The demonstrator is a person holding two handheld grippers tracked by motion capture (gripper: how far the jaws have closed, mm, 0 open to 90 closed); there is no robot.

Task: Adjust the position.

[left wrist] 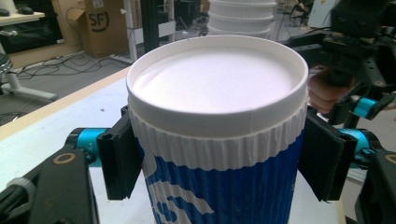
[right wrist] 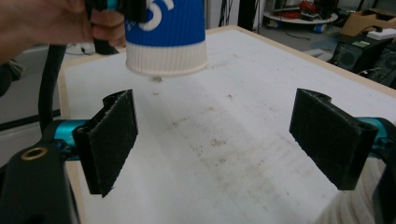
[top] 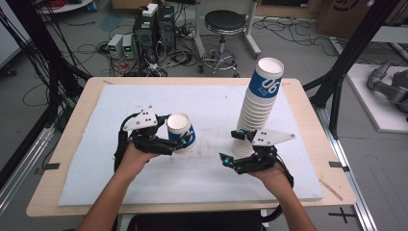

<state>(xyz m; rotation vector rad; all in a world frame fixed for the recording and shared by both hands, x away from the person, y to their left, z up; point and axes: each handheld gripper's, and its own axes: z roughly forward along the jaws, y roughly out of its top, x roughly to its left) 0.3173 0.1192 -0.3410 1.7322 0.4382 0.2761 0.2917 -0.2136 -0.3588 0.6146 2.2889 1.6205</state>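
right now, our scene: we work at a wooden worktop point(top: 62, 159) covered by a white foam sheet point(top: 202, 110).
left claw point(top: 185, 141): we hold it pressed onto a single paper cup point(top: 182, 131), one black pad on each side of the ribbed wall.
cup: blue with white print and a white ribbed band; it is upside down, its flat white base facing up in the left claw view point(left wrist: 215, 79).
cup's place: left of the sheet's middle, its rim lifted a little off the sheet, as the right claw view shows point(right wrist: 166, 42).
right claw point(top: 230, 147): we hold it spread wide, nothing between its pads point(right wrist: 112, 140); bare, scuffed foam lies between them.
right claw's place: just beside the foot of the cup stack point(top: 257, 106), on its left side, low over the sheet.
stack: a tall column of upturned white ribbed cups, topped by a blue one printed 06, leaning slightly right.
gap: the held cup and the stack are well apart, with the sheet's stained middle between them.
hands: our left hand point(top: 132, 159) and right hand point(top: 274, 173) grip the handles from the near edge.
beyond the worktop: a black stool point(top: 223, 29) and computer cases point(top: 154, 29) on the floor.
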